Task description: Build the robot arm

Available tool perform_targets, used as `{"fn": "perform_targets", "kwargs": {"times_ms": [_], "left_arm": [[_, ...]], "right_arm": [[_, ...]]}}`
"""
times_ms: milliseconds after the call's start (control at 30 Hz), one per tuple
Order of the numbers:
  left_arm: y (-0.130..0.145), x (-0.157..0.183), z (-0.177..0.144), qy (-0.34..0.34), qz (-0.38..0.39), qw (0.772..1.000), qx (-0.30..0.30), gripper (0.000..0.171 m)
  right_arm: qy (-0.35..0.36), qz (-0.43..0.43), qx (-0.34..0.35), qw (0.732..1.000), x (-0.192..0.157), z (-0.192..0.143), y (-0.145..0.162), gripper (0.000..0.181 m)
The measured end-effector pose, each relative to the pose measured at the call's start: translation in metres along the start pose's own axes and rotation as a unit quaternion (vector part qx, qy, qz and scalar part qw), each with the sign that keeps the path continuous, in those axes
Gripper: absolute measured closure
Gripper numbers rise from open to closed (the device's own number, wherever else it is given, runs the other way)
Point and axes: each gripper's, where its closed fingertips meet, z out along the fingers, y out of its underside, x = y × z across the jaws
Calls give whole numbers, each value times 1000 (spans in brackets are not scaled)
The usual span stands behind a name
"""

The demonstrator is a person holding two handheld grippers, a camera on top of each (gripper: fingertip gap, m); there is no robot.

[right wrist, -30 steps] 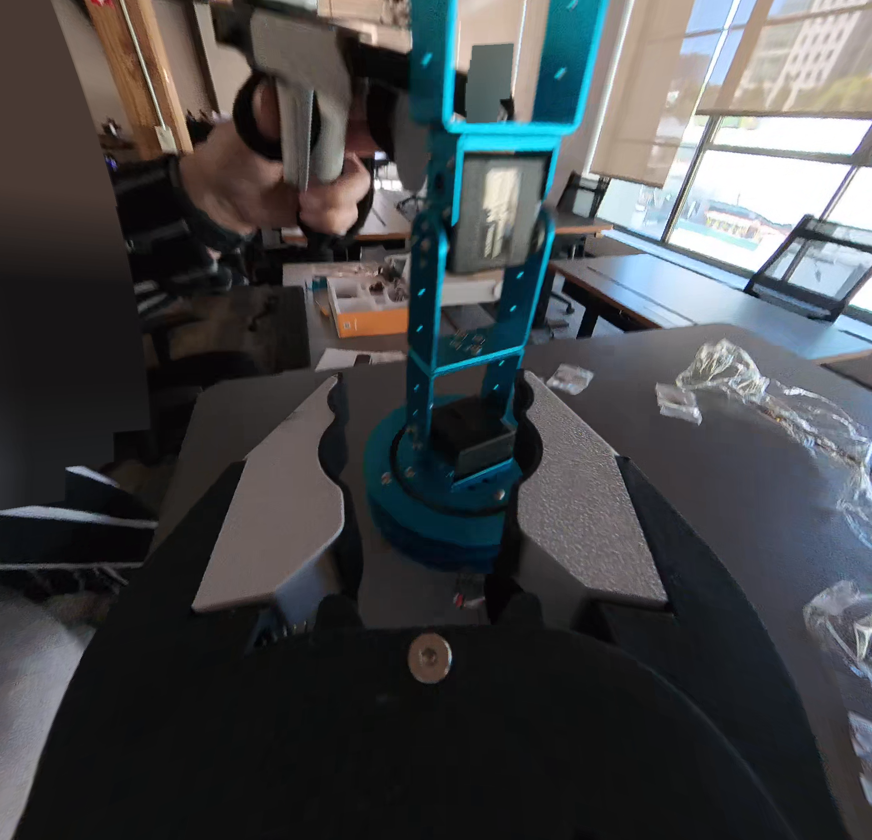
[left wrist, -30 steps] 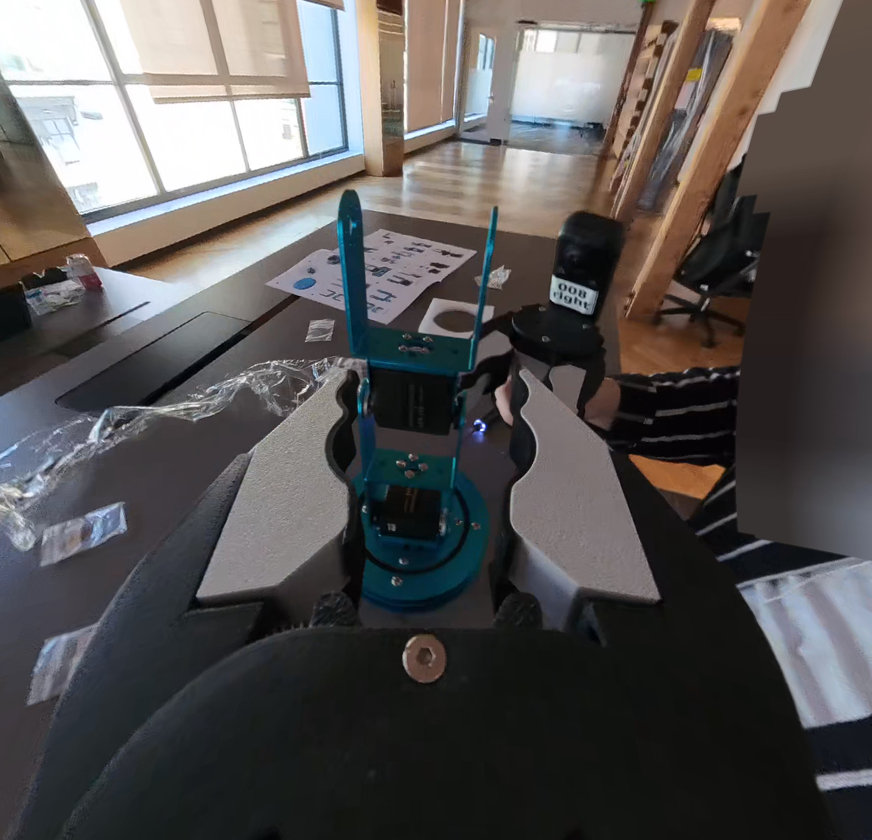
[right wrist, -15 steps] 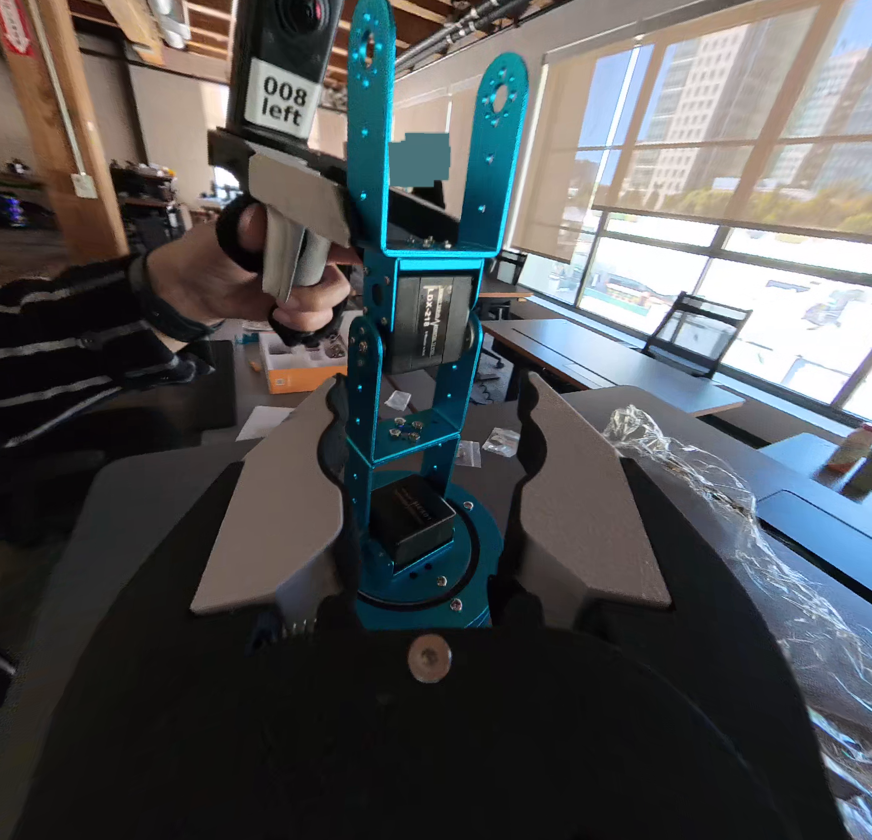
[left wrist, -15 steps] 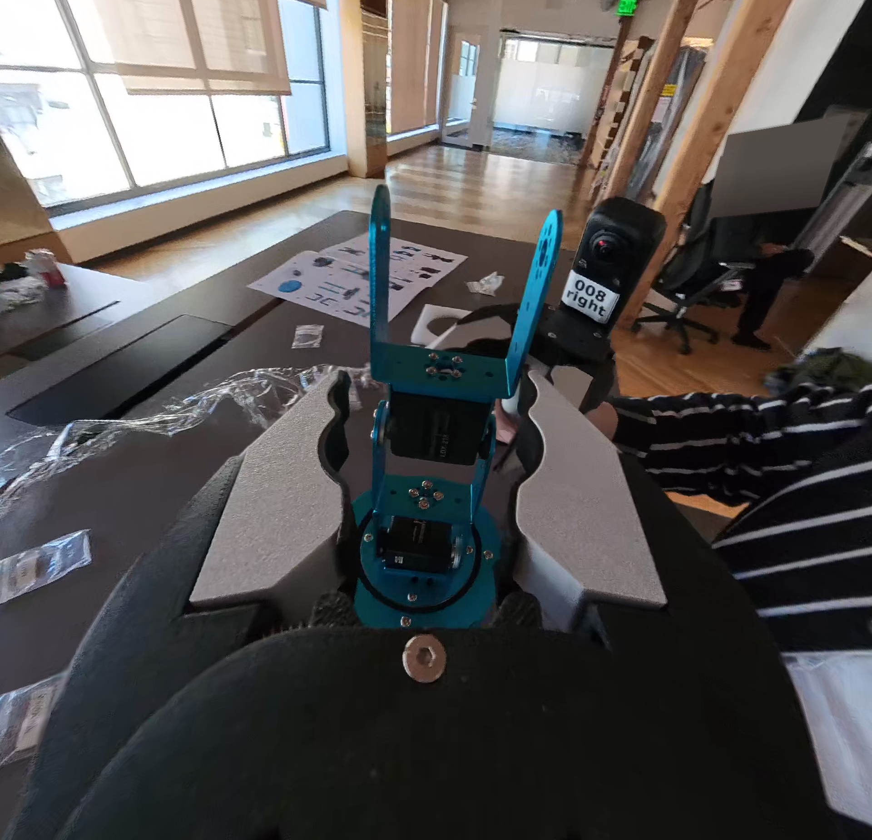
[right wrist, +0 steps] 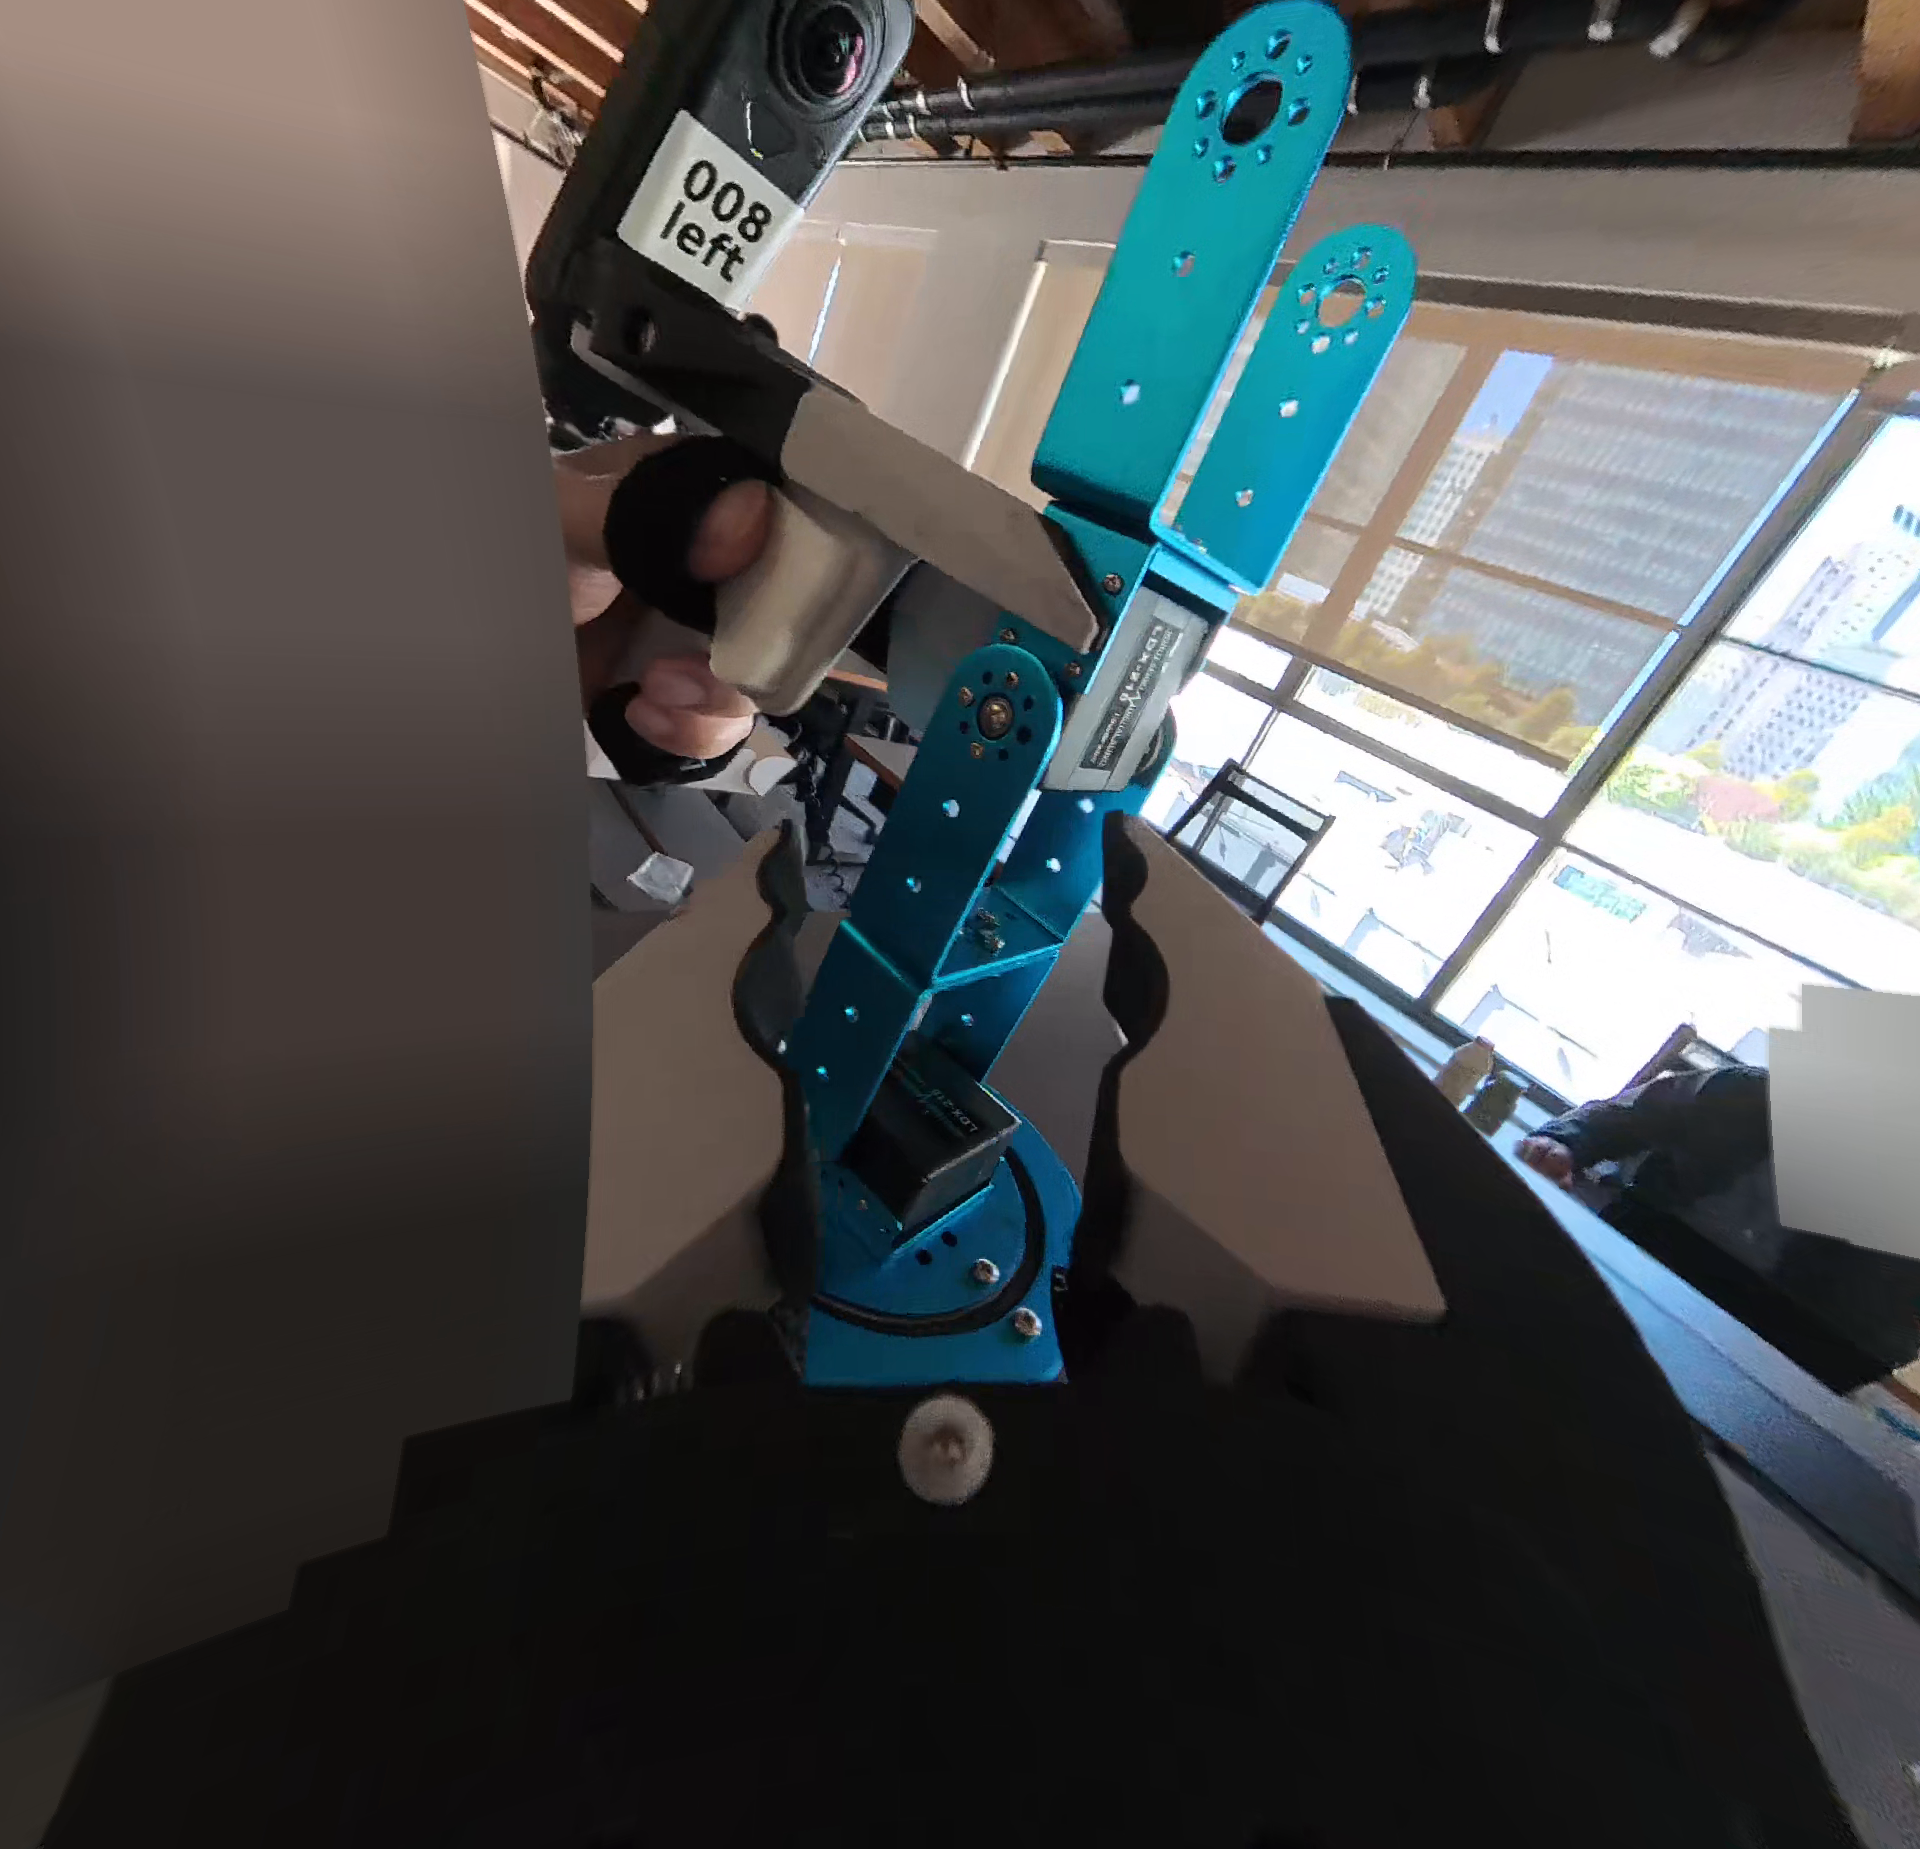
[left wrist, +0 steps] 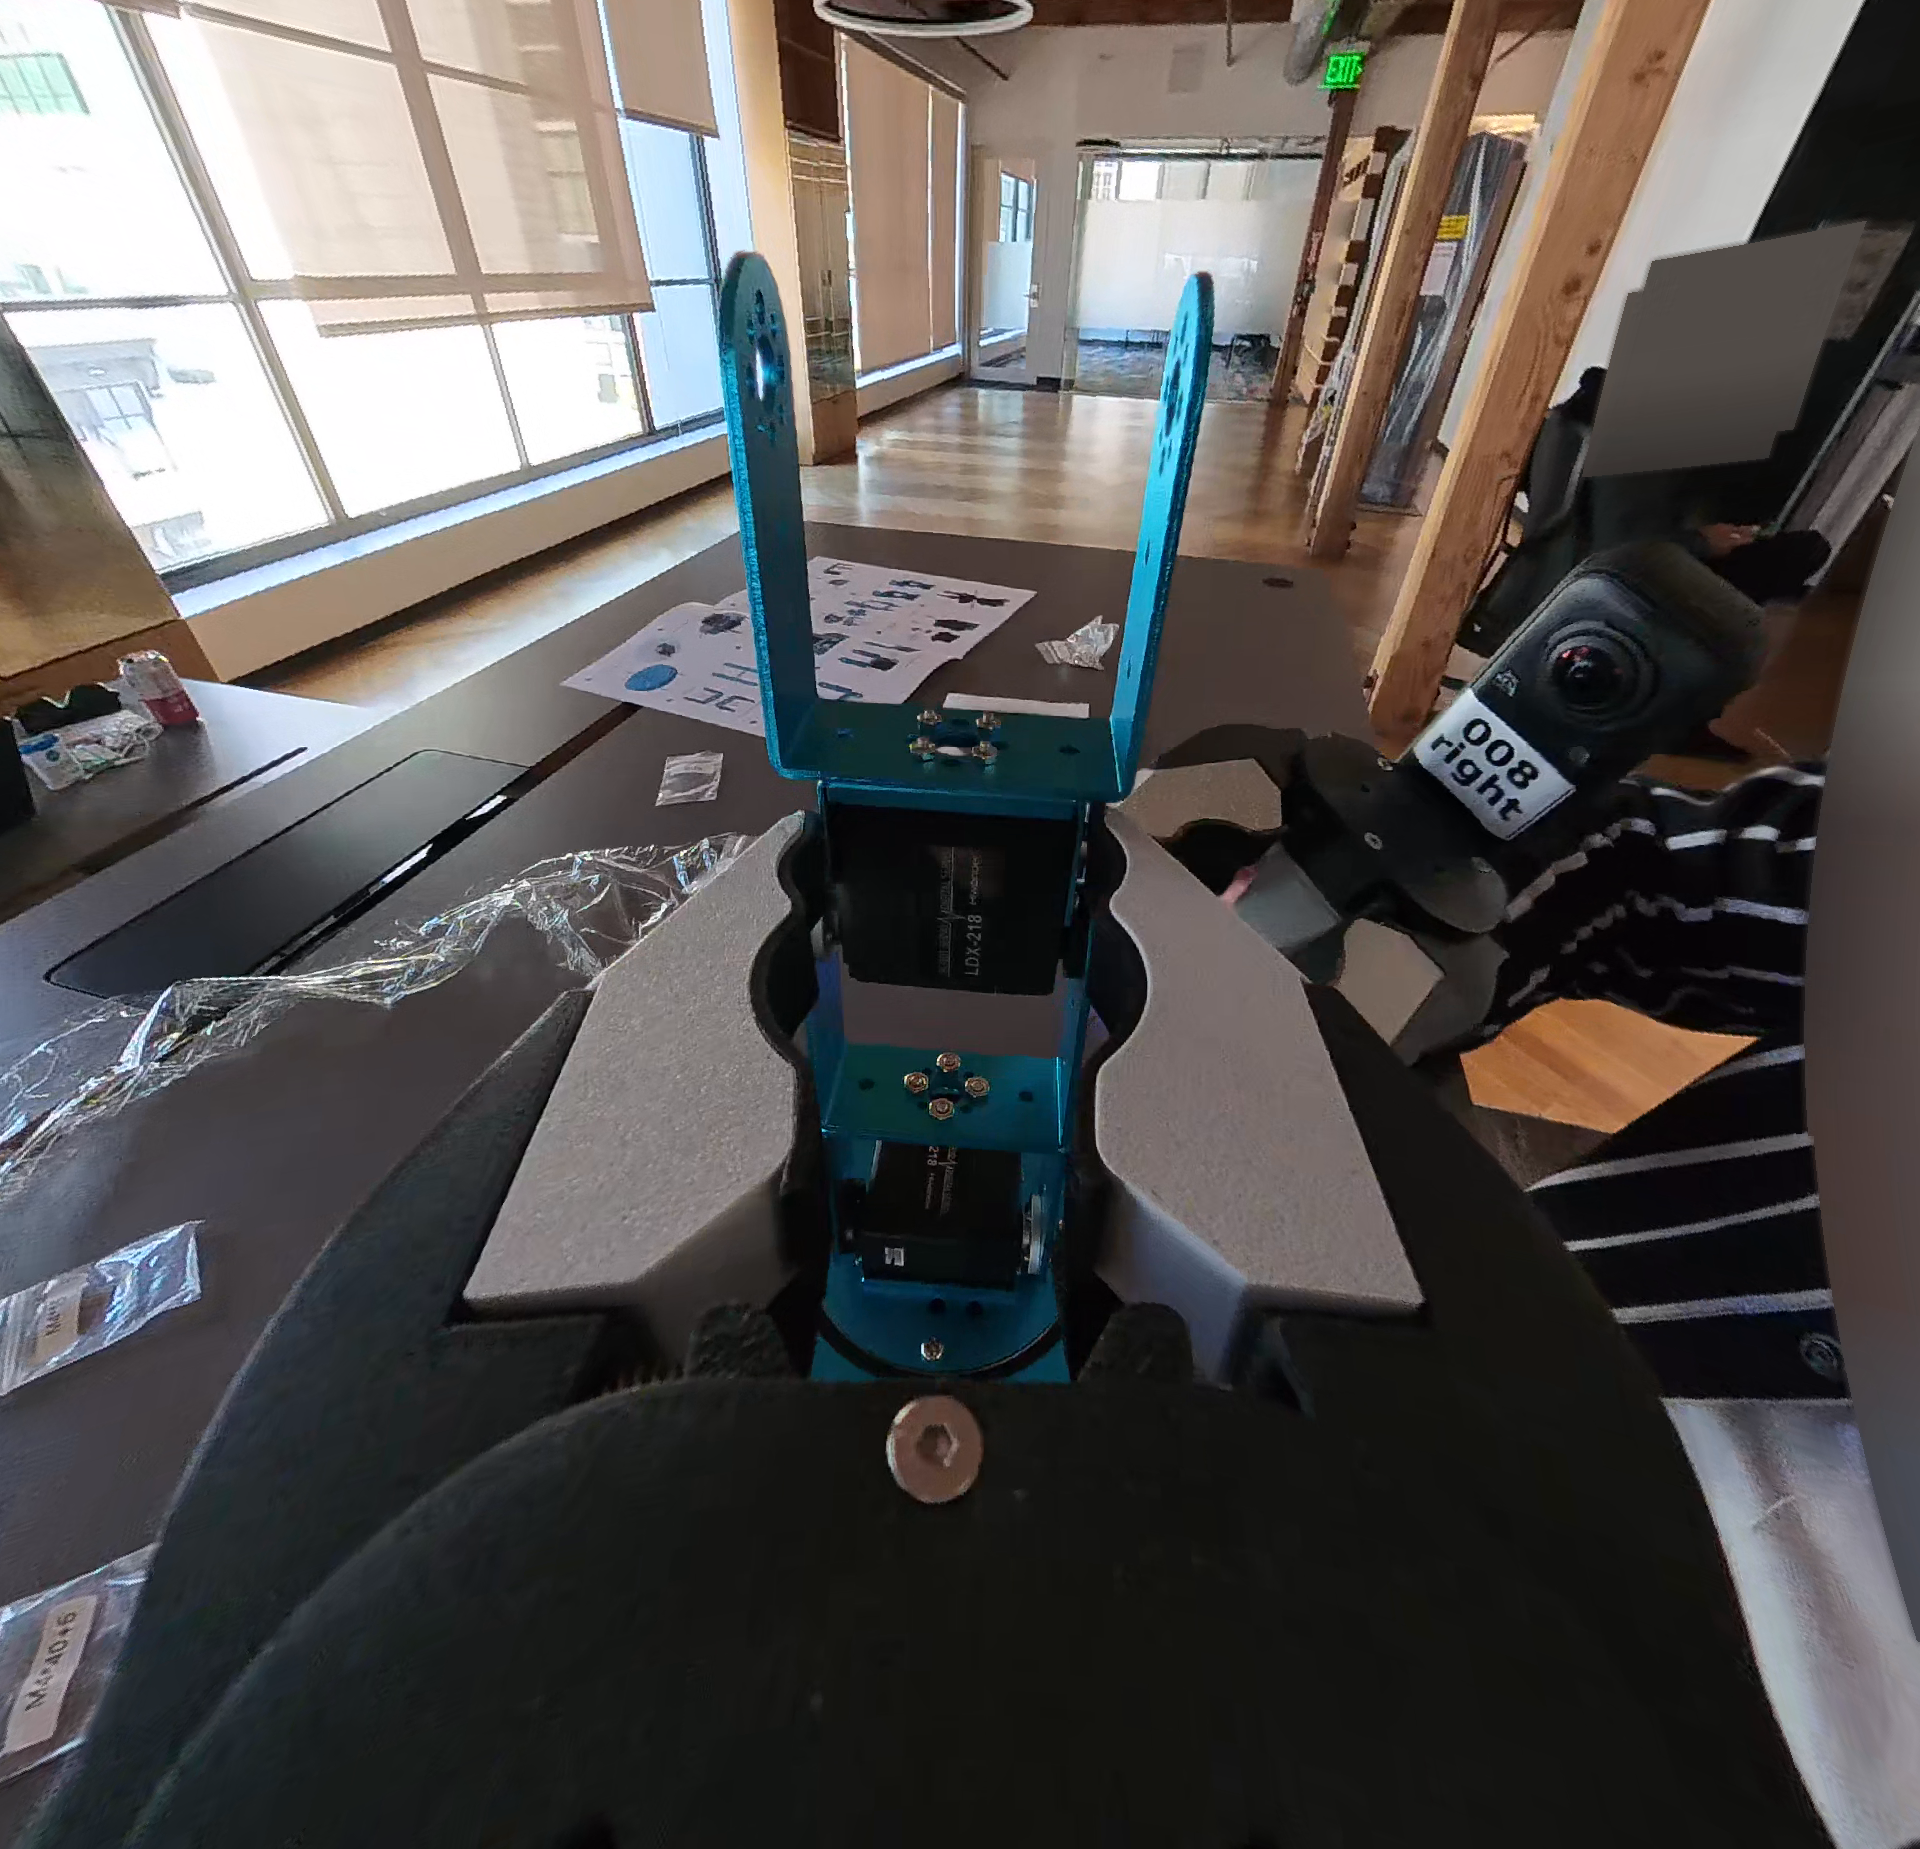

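Note:
A blue metal bracket assembly (left wrist: 940,750) with two black servos, a round base and a tall U-bracket on top stands between my left gripper's (left wrist: 951,843) fingers, which are shut on its upper servo section. In the right wrist view the assembly (right wrist: 935,895) leans to the right. My right gripper (right wrist: 945,843) is shut on its lower bracket and round base. The left gripper (right wrist: 1049,594) reaches in from the upper left and clamps the upper servo. The right gripper (left wrist: 1278,843) also shows behind my left gripper's right finger. The assembly appears to be held off the table.
The dark table (left wrist: 312,1124) carries crumpled clear plastic wrap (left wrist: 416,947), a printed sheet (left wrist: 831,636) and small parts bags (left wrist: 94,1300). A striped sleeve (left wrist: 1683,916) is at the right. Wooden posts (left wrist: 1538,345) stand beyond. A seated person (right wrist: 1662,1124) is at far right. My hands' fingertips stand some 5 centimetres from each other.
The assembly has come up off the table with both grippers on it. Its base now sits deeper between the fingers. The right wrist view has rolled and tilted upward.

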Motion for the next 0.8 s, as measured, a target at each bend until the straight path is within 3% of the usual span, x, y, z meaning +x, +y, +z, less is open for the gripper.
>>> {"fn": "perform_targets", "kwargs": {"times_ms": [33, 233, 333, 800], "left_arm": [[0, 0, 0, -3, 2, 1000, -2, 122], [-1, 0, 1, 4, 3, 1000, 0, 122], [-1, 0, -1, 7, -6, 1000, 5, 122], [-1, -1, -1, -13, -28, 999, 11, 122]], "right_arm": [[2, 7, 0, 1000, -2, 2, -2, 125], [73, 29, -30, 996, 5, 20, 3, 127], [59, 39, -59, 996, -2, 27, 15, 154], [60, 40, -54, 996, -2, 27, 15, 155]]}}
